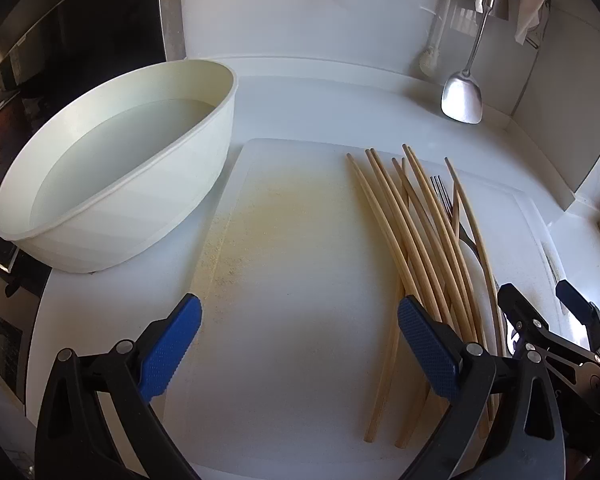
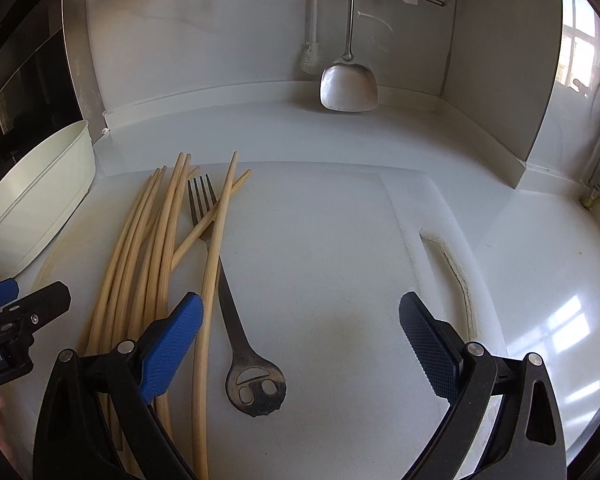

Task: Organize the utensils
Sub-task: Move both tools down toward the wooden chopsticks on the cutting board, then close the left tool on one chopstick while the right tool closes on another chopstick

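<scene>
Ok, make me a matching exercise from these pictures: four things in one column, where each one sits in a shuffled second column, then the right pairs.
Things:
1. dark metal fork with a smiley-face handle
2. pale bamboo chopsticks
3. cream plastic oval tub
4. shiny steel spatula

Places:
A. hanging against the back wall
B. on the counter, left of the white cutting board
C. bundled on the board, left of the fork
D. on the board, partly under chopsticks

Pairs: 1-D, 2-C, 3-B, 4-A
</scene>
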A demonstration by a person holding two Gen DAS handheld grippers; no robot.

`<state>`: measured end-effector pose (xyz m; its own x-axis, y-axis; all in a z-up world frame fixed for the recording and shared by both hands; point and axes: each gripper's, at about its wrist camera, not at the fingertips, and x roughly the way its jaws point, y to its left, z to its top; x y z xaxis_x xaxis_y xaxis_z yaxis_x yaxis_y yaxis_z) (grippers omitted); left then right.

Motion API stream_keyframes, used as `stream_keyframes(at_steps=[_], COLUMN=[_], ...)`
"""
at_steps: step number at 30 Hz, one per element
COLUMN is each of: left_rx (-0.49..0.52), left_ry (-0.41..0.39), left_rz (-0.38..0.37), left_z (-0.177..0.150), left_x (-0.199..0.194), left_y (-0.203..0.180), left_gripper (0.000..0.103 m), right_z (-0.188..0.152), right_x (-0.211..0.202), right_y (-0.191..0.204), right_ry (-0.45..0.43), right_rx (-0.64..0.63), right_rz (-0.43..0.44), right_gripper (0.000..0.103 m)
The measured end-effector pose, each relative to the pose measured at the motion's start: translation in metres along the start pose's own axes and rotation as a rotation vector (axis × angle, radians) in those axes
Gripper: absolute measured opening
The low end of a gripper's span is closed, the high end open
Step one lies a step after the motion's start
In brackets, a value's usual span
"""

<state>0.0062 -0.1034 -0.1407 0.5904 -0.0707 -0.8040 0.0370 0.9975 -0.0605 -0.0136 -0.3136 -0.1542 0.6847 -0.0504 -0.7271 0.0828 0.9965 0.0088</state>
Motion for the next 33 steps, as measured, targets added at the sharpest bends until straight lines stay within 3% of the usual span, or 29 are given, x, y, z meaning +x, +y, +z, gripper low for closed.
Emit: stream_keyframes(at_steps=[10,22,27,33], left_rx=[0.026,0.022,0.028,0.035], left_ry=[-0.004,0.012,0.005,0.005], left_rz=[0.005,-0.014,-0.013,-0.02], left_z=[0.003,0.009,0.01,0.012], left_x=[0.012,0.022,0.024,0.024], left_y=[-0.008,-0.015,-0.02,-0.025], left_gripper=[0.097,0.097,0.097,0.097], right_z=[0.007,0.008,0.007,0.003], right_x=[0.014,0.007,0.01,0.01], right_y=[0.014,-0.007,-0.018,-0.024], right_ry=[0.013,0.002,0.024,0.04], right_rx=[-0.071,-0.012,-0.006,-0.005], right_rz=[-0.066,-0.035,-0.08,-0.075], right_gripper=[0.094,0.094,0.094,0.093])
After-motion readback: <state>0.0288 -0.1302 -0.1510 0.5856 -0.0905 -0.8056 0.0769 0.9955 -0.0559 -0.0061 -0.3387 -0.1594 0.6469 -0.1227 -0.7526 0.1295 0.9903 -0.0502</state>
